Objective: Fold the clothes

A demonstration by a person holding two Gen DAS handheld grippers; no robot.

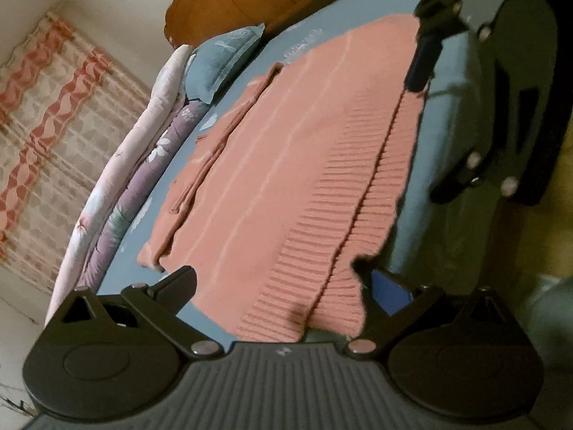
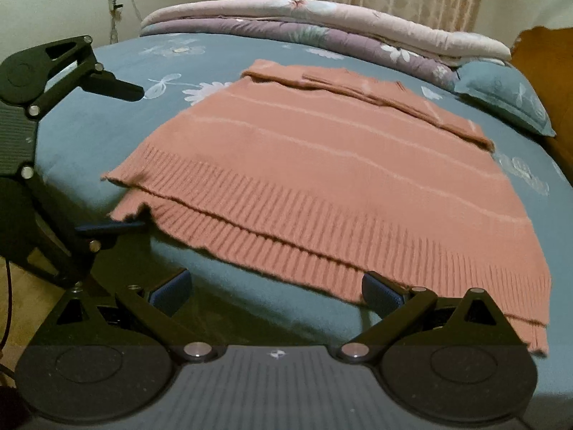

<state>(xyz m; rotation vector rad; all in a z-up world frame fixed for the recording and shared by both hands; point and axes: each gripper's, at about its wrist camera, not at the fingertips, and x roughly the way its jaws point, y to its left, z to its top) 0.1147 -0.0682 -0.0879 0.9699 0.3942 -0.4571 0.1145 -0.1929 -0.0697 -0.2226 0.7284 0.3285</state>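
A salmon-pink knitted sweater (image 2: 322, 165) with pale stripes and a ribbed hem lies flat on the blue floral bed sheet (image 2: 89, 150). One sleeve (image 2: 376, 96) is folded across its far side. My right gripper (image 2: 275, 290) is open at the near hem, and the hem drapes over its right finger (image 2: 379, 292). My left gripper (image 2: 139, 157) is open at the hem's left corner, its lower finger (image 2: 107, 229) just under that corner. In the left wrist view the sweater (image 1: 286, 150) hem lies between the wide-apart fingers of the left gripper (image 1: 283, 283), and the right gripper (image 1: 426, 139) stands open at the right.
A folded pink and purple quilt (image 2: 322, 25) runs along the bed's far side. A blue pillow (image 2: 508, 100) lies by the wooden headboard (image 2: 544, 71). A patterned curtain (image 1: 53, 125) hangs behind. The bed's near edge drops off below the grippers.
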